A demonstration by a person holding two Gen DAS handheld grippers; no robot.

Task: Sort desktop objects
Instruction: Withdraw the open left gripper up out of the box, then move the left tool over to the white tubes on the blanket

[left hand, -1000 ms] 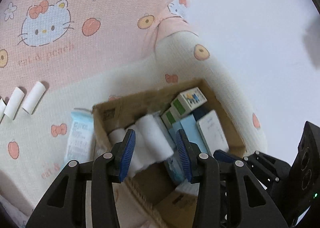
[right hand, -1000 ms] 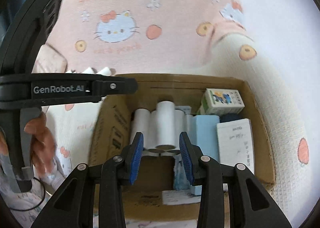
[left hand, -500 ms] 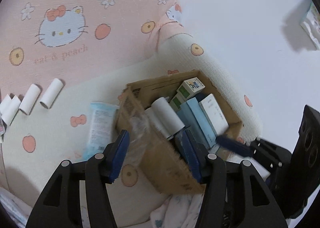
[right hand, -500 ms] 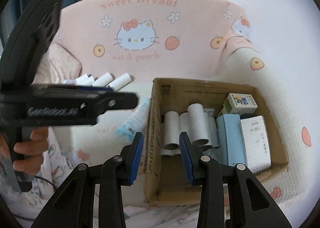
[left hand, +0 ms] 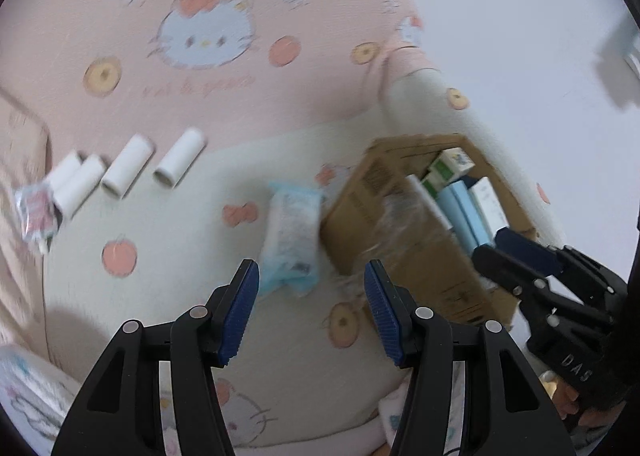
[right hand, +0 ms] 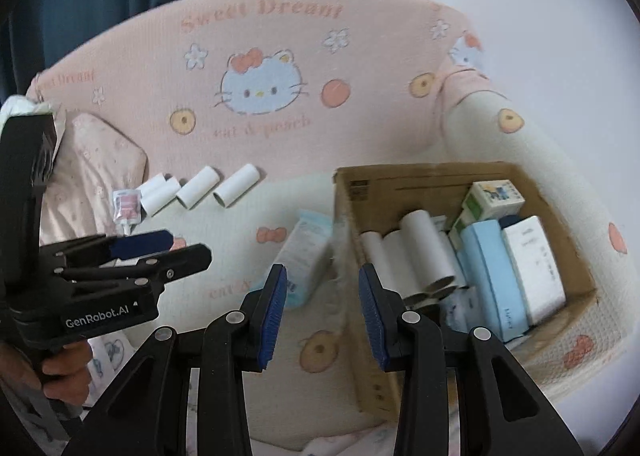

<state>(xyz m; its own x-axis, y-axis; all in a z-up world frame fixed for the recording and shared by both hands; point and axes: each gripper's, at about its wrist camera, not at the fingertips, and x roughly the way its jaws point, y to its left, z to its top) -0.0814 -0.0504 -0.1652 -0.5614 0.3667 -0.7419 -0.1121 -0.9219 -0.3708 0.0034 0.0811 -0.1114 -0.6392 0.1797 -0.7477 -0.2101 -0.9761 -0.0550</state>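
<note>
- On my far left, a small pink sachet (right hand: 127, 207) lies on the cream blanket (right hand: 224, 232), touching the first of four white tubes (right hand: 200, 187) set in a row.
- My left gripper (left hand: 311, 310) hovers over the blanket, jaws wide apart after opening further, nothing between them.
- A light blue packet (left hand: 291, 240) lies flat just beyond those jaws, just beside the cardboard box (right hand: 420, 175).
- My right gripper (right hand: 322, 310) hangs over the box's near left corner, jaws partly apart and empty.
- Inside the box, more white tubes (right hand: 416, 252) lie at the left, with a blue carton (right hand: 492, 276) and white carton (right hand: 534, 264) to their right.
</note>
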